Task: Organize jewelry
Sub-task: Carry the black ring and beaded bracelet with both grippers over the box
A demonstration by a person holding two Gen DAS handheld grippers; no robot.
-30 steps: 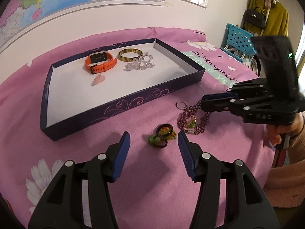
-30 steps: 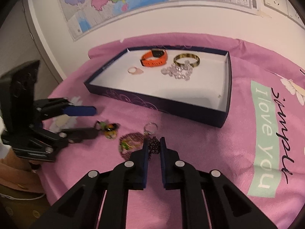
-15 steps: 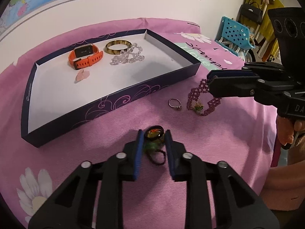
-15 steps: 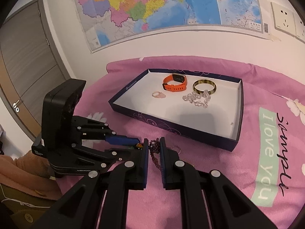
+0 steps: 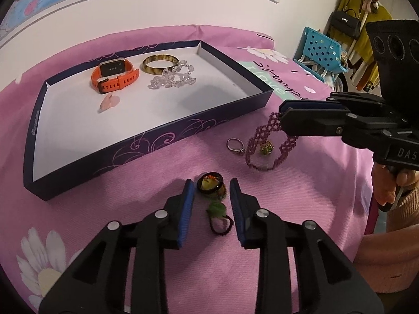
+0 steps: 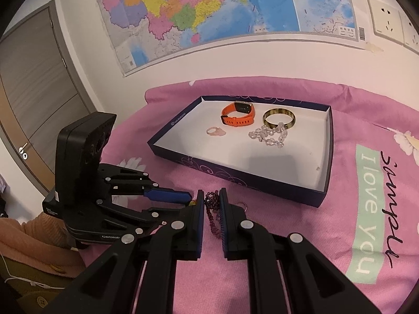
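Note:
A black hair tie with a green and amber ornament (image 5: 212, 191) lies on the pink cloth between the jaws of my left gripper (image 5: 211, 186). Those jaws are opening, and the pads stand clear of it on both sides. My right gripper (image 6: 211, 195) is shut on a purple beaded bracelet (image 5: 262, 141), which hangs from the fingertips with its lower loop near the cloth. A silver ring (image 5: 235, 145) lies beside it. The navy tray (image 5: 146, 141) holds an orange watch (image 5: 114, 76), an amber bangle (image 5: 159, 64), a crystal bracelet (image 5: 174, 78) and a pink ring (image 5: 108, 102).
The round table's edge drops off at the right, where a hand (image 5: 387, 183) in a pink sleeve holds the right gripper. A blue basket (image 5: 322, 49) and hanging clothes stand behind. A map (image 6: 222, 10) covers the wall behind the tray, beside a door (image 6: 34, 83).
My left gripper came down around the hair tie, narrowed on it, then widened a little. My right gripper lifted the purple bracelet off the cloth, leaving the silver ring lying there.

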